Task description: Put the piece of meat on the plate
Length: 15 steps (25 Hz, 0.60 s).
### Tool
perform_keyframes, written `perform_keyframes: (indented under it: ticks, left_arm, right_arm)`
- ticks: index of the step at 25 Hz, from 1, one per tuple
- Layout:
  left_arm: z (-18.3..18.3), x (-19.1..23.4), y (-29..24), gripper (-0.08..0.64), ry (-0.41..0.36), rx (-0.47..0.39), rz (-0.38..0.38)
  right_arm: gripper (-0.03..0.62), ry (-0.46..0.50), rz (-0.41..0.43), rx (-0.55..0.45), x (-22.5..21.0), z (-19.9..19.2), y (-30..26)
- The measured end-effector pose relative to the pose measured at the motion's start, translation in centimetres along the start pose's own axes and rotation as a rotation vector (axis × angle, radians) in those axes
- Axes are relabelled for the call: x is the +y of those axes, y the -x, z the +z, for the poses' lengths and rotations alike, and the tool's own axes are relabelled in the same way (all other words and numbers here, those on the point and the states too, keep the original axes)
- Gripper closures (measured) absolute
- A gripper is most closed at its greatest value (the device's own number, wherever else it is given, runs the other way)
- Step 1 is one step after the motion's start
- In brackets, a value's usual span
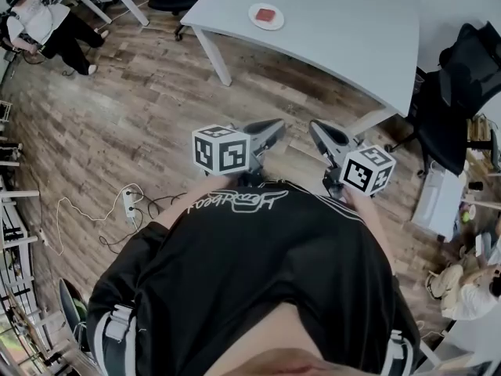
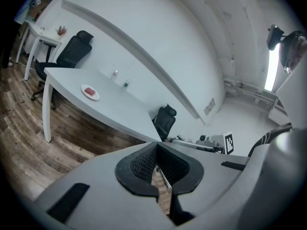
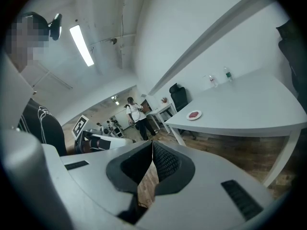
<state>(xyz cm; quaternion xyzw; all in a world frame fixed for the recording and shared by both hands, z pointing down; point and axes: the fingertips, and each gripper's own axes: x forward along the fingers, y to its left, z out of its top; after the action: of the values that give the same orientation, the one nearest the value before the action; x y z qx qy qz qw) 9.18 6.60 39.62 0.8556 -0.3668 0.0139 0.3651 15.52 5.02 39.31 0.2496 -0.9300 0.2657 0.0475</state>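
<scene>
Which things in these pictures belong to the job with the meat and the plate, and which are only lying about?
For the job:
- piece of meat, already lying on the plate
- table under the plate
- left hand-held gripper and right hand-held gripper, both shut and empty

Just lying about:
- black office chair
- power strip on the floor
- small bottles on the table

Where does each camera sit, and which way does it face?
Head view: on the person's head, looking steeply down at floor and table; shows black shirt, left tongs, right tongs.
Left gripper view: on the left tongs, facing the table past shut jaws; right tongs alongside.
Right gripper view: on the right tongs, facing the table past shut jaws; left tongs alongside.
Shared: all show the plate with meat.
</scene>
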Motion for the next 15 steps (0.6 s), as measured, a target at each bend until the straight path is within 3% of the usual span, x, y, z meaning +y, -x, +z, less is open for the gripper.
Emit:
perform_keyframes:
  ticks: [15]
  left_arm:
    - [-1.3, -1.8, -0.8, 0.552, -0.026, 0.030, 0.006]
  right_arm:
    - [0.581, 0.018, -0.018, -0.008, 0.0, -0.6, 2.5]
